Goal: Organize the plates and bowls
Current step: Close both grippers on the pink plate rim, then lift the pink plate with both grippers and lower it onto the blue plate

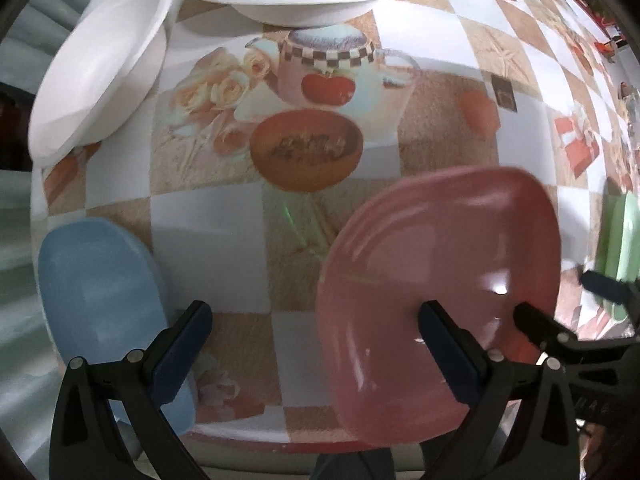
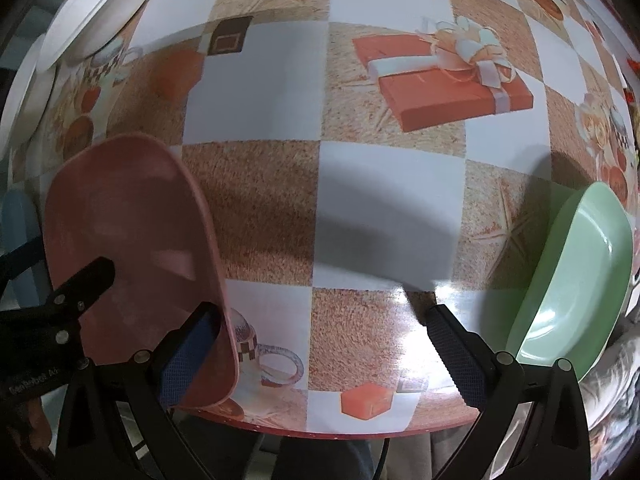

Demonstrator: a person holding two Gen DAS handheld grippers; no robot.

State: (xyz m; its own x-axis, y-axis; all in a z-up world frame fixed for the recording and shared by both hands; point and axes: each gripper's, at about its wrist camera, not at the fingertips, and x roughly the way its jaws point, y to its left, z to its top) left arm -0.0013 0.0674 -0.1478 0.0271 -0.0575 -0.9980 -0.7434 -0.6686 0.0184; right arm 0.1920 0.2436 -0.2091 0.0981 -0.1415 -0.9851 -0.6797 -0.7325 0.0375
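Between the two open claws point(image 1: 316, 344) point(image 2: 324, 344), the pink plate point(image 1: 440, 280) looks light, stiff and slippery; take its rim.

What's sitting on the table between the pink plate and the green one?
Nothing: in the right wrist view only printed tablecloth separates the pink plate from the green plate.

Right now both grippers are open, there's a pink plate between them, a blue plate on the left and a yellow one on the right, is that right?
Not quite: the plate on the right is green, not yellow, as the right wrist view shows. The rest holds: left gripper and right gripper are open, with the pink plate between them and the blue plate on the left.
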